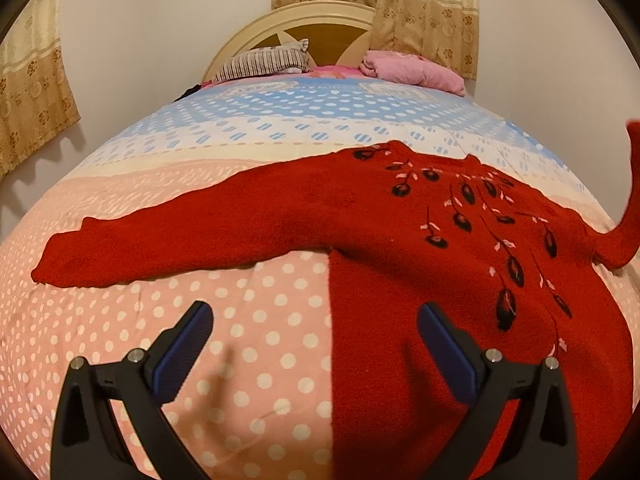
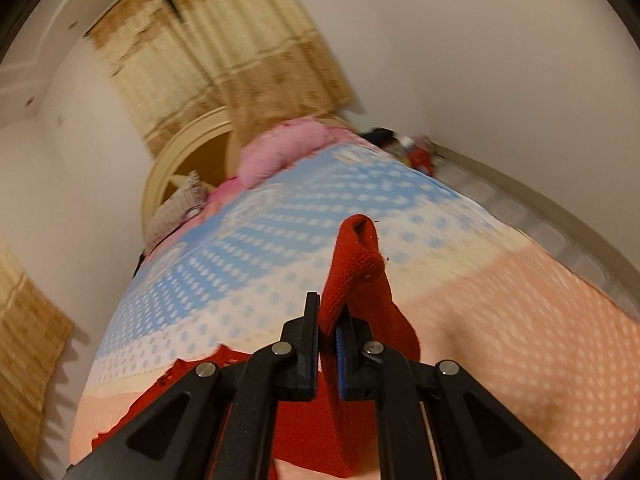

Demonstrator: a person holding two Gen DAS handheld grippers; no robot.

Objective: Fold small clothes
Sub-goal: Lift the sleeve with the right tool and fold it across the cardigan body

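A red sweater (image 1: 400,240) with dark embroidered flowers lies spread on the polka-dot bedspread (image 1: 248,352). Its left sleeve (image 1: 160,240) stretches out flat to the left. My left gripper (image 1: 314,316) is open and empty, hovering above the sweater's left body edge. The sweater's right sleeve (image 1: 630,200) is lifted at the far right of the left wrist view. In the right wrist view my right gripper (image 2: 329,320) is shut on that red sleeve (image 2: 356,272), holding its cuff up above the bed; the sweater's body (image 2: 312,432) shows below the jaws.
A striped pillow (image 1: 264,62) and a pink blanket (image 1: 412,70) lie at the wooden headboard (image 1: 312,20). Beige curtains (image 1: 380,4) hang behind. Clutter (image 2: 416,152) sits on the floor beside the bed's far right side.
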